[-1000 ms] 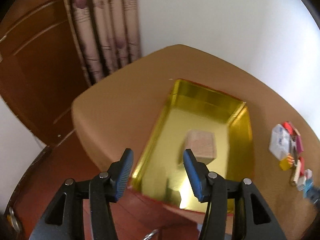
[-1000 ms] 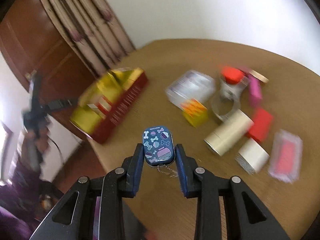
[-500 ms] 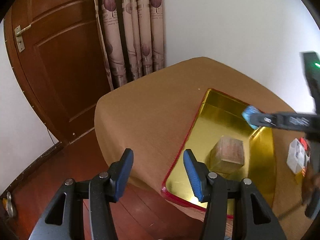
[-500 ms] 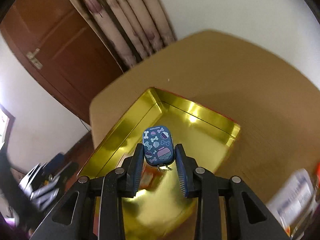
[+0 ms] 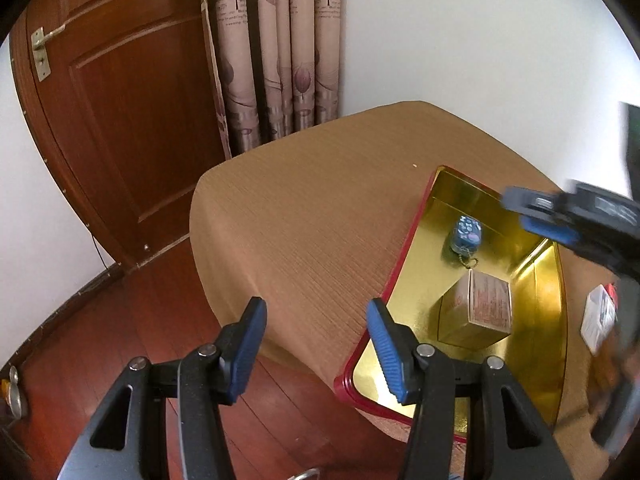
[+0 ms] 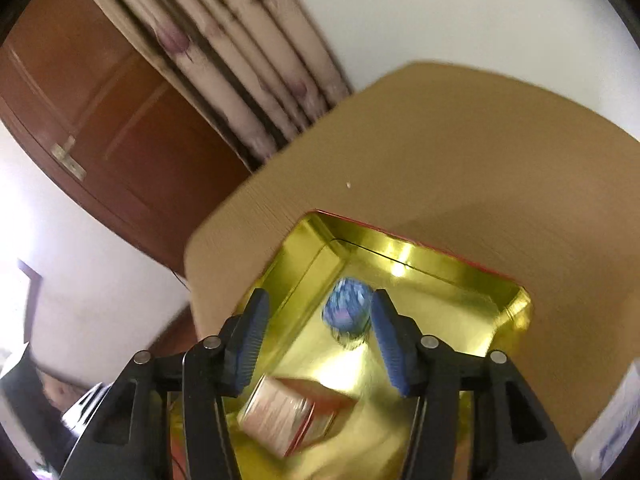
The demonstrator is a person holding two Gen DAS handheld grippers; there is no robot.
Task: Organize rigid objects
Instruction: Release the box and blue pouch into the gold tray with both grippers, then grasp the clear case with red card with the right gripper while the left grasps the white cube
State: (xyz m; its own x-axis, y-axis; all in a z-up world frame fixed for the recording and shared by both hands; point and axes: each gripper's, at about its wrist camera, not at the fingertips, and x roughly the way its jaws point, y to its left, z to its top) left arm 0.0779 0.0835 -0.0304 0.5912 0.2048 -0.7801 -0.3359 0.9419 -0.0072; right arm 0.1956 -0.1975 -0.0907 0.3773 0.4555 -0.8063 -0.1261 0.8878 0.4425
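Released since a moment ago, the blue pouch [image 5: 465, 234] lies in the gold tray [image 5: 536, 304] at twelve o'clock of the box [image 5: 482, 312], right tongs [image 6: 318, 334] opening around nothing, left tongs [image 5: 316, 346] apart and empty.

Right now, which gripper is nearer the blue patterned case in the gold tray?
Right. The right gripper hangs just above the blue case, jaws opening. The left gripper sits off the tray's near corner.

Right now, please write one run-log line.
right hand-held gripper: opening, pads off pouch | blue pouch: in gold tray | box: in tray
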